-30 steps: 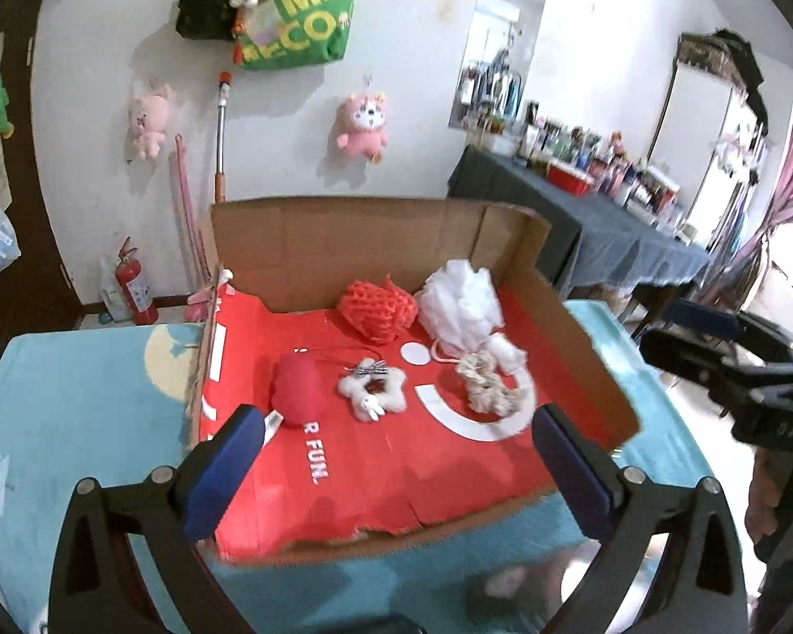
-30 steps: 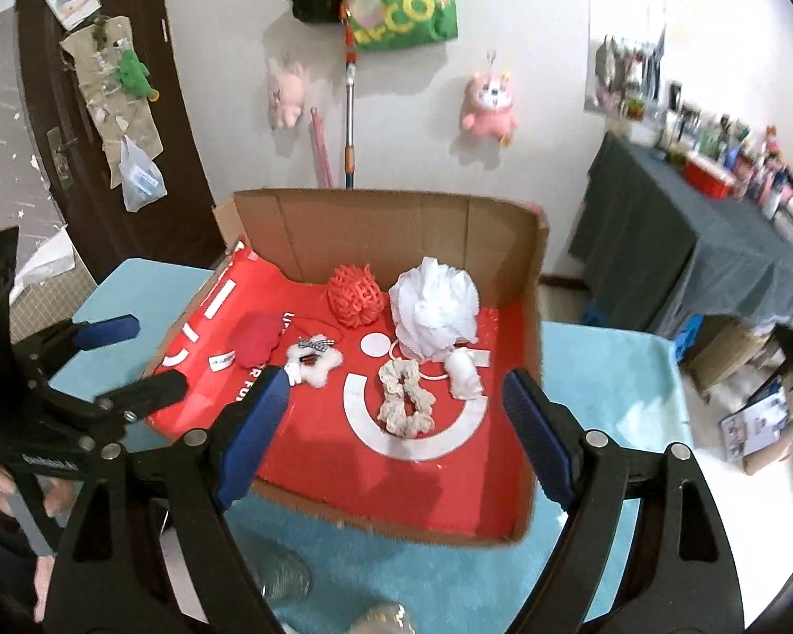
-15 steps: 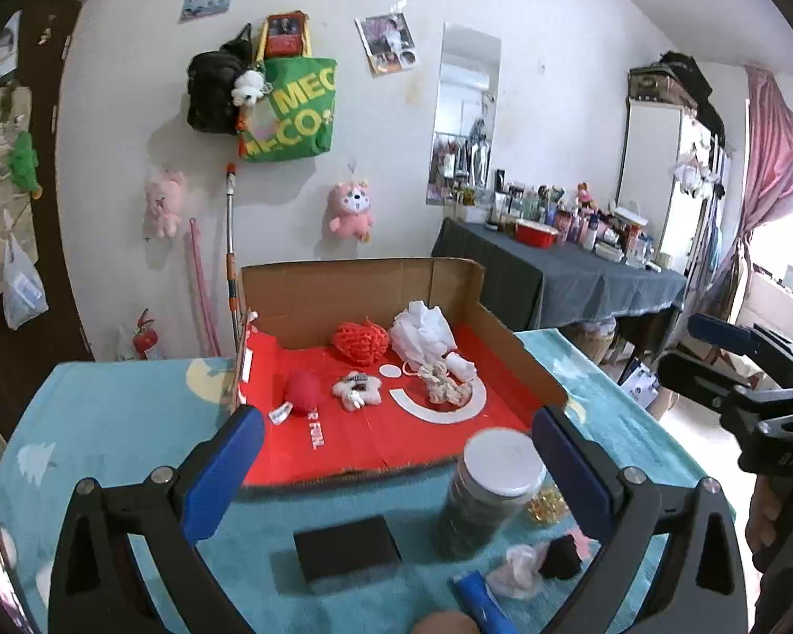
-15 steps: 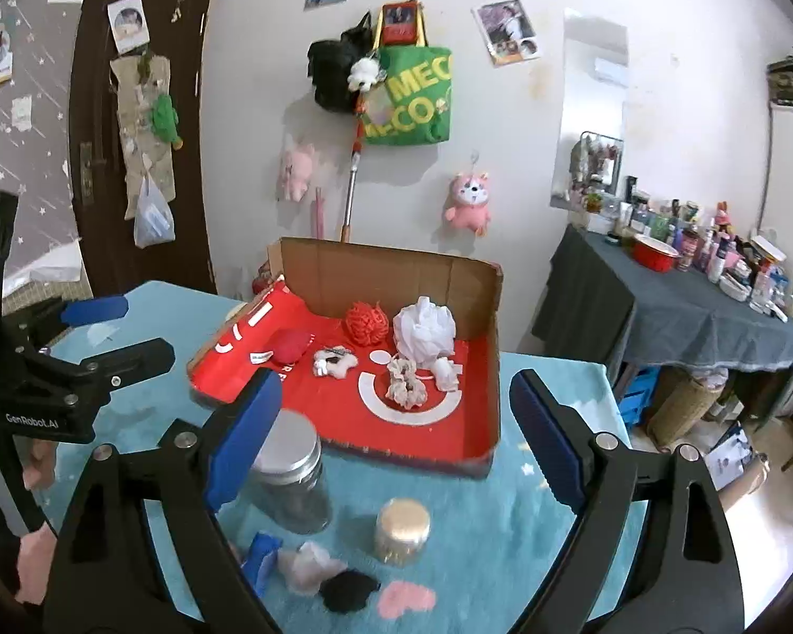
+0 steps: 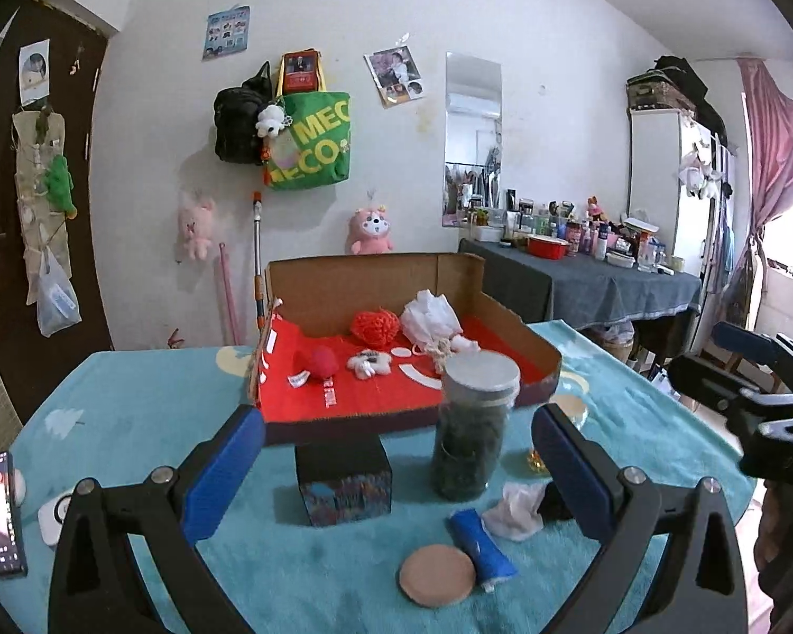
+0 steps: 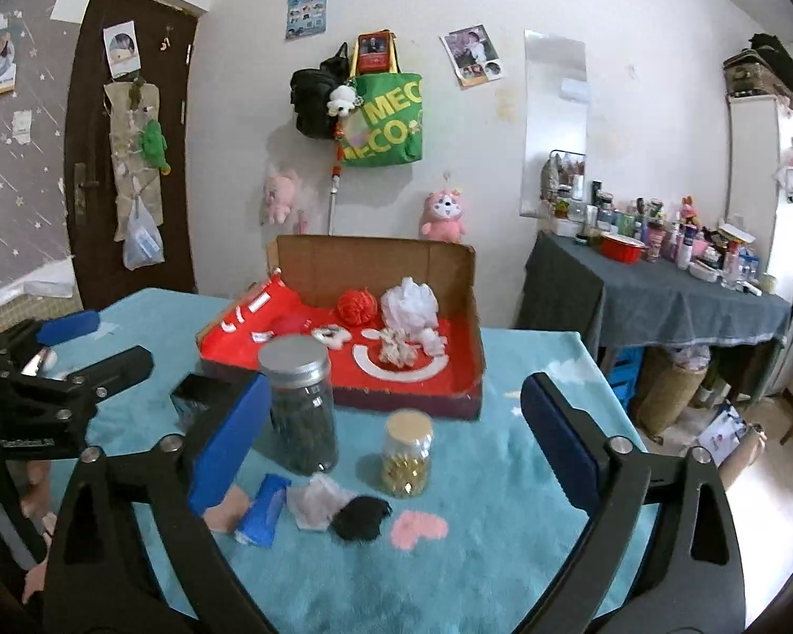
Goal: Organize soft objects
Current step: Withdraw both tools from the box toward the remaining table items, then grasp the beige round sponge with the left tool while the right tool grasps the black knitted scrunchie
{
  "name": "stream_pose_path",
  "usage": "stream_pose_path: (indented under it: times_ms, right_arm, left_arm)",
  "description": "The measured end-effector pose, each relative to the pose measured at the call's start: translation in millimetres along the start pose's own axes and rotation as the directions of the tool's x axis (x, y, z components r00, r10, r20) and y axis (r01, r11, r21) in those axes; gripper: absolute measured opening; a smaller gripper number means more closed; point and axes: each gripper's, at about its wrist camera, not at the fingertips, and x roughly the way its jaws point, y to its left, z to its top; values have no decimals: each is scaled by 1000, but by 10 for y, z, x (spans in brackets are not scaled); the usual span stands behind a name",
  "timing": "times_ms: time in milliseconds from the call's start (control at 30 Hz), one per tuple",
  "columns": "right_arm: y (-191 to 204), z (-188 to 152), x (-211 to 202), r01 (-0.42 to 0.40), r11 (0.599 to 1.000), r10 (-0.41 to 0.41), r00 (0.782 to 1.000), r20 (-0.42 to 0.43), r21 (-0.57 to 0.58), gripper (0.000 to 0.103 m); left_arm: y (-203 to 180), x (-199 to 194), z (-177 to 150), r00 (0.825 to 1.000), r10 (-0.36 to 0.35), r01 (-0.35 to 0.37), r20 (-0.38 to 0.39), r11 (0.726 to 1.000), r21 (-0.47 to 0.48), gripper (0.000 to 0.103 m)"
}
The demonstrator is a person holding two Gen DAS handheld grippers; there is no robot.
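A cardboard box with a red lining [image 5: 343,401] [image 6: 465,317] holds soft things: a red net ball [image 5: 374,326] [image 6: 357,306], a white mesh puff [image 5: 429,317] [image 6: 409,305], a red plush [image 5: 320,362], a white flower toy [image 5: 367,363] and a cream scrunchie [image 6: 396,351]. Near the front of the table lie a white cloth [image 5: 513,510] [image 6: 314,499], a black soft piece [image 6: 358,518], a blue roll [image 5: 481,541] [image 6: 264,510] and a round tan sponge [image 5: 437,576]. My left gripper [image 5: 396,470] and right gripper [image 6: 391,433] are open, empty, held above them.
A tall dark jar with a silver lid [image 5: 473,422] [image 6: 301,401], a small jar with a gold lid [image 6: 407,451] and a black box [image 5: 343,475] stand in front of the cardboard box. A phone [image 5: 0,512] lies at the left table edge.
Both grippers have pulled back and away from the cardboard box, bringing the jars, black box and loose soft things at the table's front into view. Both stay open.
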Motion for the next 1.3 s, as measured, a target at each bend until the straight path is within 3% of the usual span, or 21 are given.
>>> stream_pose_path:
  times_ms: [67, 300, 533, 967, 1133, 1300]
  right_arm:
    - [32, -111, -10, 31, 999, -31, 1000, 2, -11, 97]
    - [30, -457, 132, 17, 1000, -15, 997, -75, 26, 97]
    - [26, -694, 261, 33, 999, -27, 990, -135, 39, 97]
    - [-30, -975, 563, 1, 994, 29, 964, -263, 113, 97]
    - [-65, -978, 676, -14, 992, 51, 951, -305, 122, 97]
    - [-132, -935, 808, -28, 990, 75, 937, -342, 142, 97]
  left_arm:
    - [-26, 4, -91, 1000, 0, 0, -10, 1000, 0, 103]
    - [-71, 137, -441, 997, -7, 6, -80, 1000, -12, 103]
    - [-18, 375, -765, 980, -28, 19, -195, 999, -46, 103]
    - [27, 676, -1024, 930, -44, 26, -364, 998, -54, 103]
    - [31, 779, -1029, 899, -68, 54, -434, 998, -46, 103]
    - [15, 885, -1001, 876, -45, 58, -481, 998, 10, 103]
